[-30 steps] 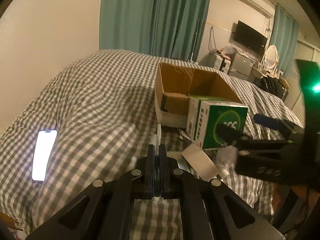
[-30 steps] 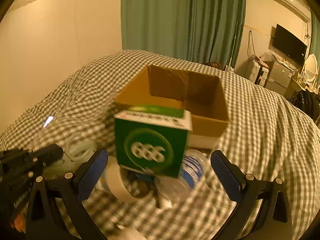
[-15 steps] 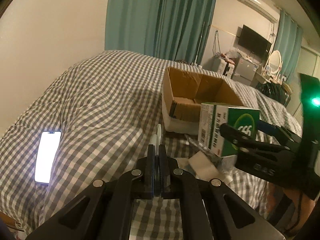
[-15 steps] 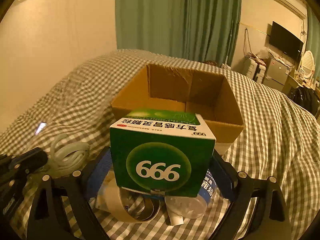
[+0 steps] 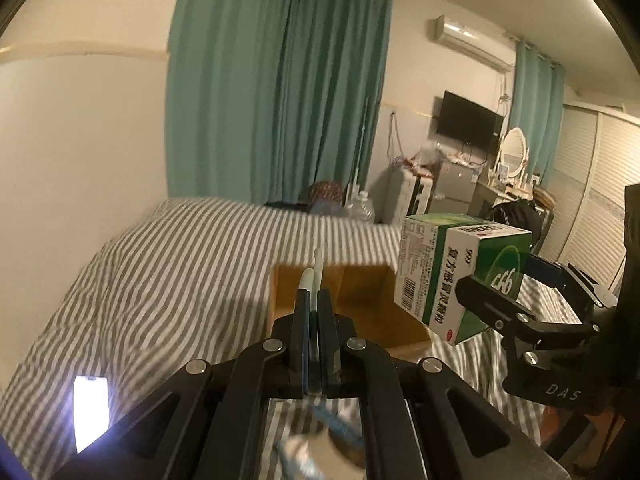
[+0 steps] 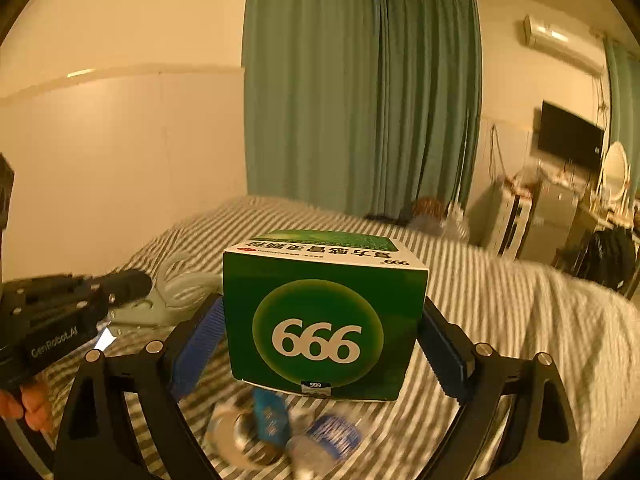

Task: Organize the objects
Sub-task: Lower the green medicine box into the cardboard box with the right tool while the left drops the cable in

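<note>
A green medicine box (image 6: 324,320) with white numerals hangs above the bed, and my right gripper (image 6: 320,332) is shut on it, a blue pad against each side. In the left wrist view the same green box (image 5: 460,272) and right gripper (image 5: 512,280) are at the right. My left gripper (image 5: 314,300) is shut on a thin white stick-like item (image 5: 318,264) that pokes out past the fingertips. Behind those tips lies the open cardboard box (image 5: 360,292). In the right wrist view the left gripper (image 6: 132,284) is at the left edge, and the green box hides the cardboard box.
A lit phone (image 5: 90,408) lies on the checked bed cover (image 5: 180,280) at the near left. A coiled white cable (image 6: 180,284) lies left of the green box. Below it, blurred, are a plastic bottle (image 6: 324,436) and a roll of tape (image 6: 236,436). Furniture stands at the far right.
My right gripper closed on the green box and lifted it off the bed. Both grippers rose, and the left one kept its grip on the thin stick.
</note>
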The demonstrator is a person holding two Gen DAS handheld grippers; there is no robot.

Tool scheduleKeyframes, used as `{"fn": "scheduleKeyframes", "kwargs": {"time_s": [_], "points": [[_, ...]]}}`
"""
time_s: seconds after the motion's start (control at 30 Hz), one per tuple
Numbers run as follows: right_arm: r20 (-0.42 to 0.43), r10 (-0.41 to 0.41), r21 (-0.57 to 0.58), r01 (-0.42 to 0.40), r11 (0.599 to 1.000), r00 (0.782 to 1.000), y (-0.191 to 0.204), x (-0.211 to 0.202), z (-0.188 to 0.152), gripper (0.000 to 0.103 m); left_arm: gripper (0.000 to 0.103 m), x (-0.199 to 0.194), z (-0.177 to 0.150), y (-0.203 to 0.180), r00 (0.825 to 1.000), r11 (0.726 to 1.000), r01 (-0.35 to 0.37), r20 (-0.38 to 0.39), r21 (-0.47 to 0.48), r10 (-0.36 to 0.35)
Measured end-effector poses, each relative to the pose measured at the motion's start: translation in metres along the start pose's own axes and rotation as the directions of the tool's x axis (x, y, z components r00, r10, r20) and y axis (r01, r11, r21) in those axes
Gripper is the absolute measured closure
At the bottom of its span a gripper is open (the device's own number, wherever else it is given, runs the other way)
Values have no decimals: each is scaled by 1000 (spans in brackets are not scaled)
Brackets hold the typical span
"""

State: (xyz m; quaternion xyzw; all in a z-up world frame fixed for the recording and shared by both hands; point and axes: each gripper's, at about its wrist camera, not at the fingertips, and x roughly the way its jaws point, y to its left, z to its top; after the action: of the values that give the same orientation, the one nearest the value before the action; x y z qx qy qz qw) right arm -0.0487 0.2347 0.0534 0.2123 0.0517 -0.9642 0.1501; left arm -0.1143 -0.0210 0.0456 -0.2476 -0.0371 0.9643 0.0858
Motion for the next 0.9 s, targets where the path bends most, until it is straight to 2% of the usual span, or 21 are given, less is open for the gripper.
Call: {"fn": "scheduleKeyframes", "kwargs": {"time_s": [0.13, 0.3, 0.53, 0.63, 0.73, 0.8, 0.83, 0.87, 0.9], "points": [[27, -16, 10, 16, 1000, 999, -22, 22, 28, 11, 100, 44, 11, -6, 1000, 1000, 1, 0, 13, -1], [-11, -7, 30, 7, 1000, 1000, -42, 72, 40, 11, 100, 107, 7, 2, 998, 1000, 7, -66, -1, -7], [-132, 25, 75, -15, 997, 991, -58, 153, 18, 11, 100, 170, -24, 8, 979, 1000, 18, -203, 2, -17], [-168, 27, 94, -11, 996, 985, -61, 170, 4, 10, 100, 178, -33, 7, 975, 1000, 26, -222, 9, -24], [-163, 40, 131, -19, 991, 986, -70, 173, -7, 8, 96, 174, -32, 4, 977, 1000, 27, -212, 12, -24], [-162, 54, 156, -28, 987, 985, -78, 171, -5, 6, 90, 168, -31, 2, 977, 1000, 23, -214, 17, -19], [-149, 48, 160, -23, 987, 988, -81, 164, -3, 4, 77, 164, -29, 2, 976, 1000, 15, -216, 20, -11], [-132, 34, 160, -13, 987, 991, -81, 158, 0, 0, 56, 159, -29, 1, 977, 1000, 11, -214, 20, -6], [-115, 24, 157, -6, 988, 993, -82, 149, 3, 0, 44, 151, -25, 1, 979, 1000, 0, -202, 17, 3]]}}
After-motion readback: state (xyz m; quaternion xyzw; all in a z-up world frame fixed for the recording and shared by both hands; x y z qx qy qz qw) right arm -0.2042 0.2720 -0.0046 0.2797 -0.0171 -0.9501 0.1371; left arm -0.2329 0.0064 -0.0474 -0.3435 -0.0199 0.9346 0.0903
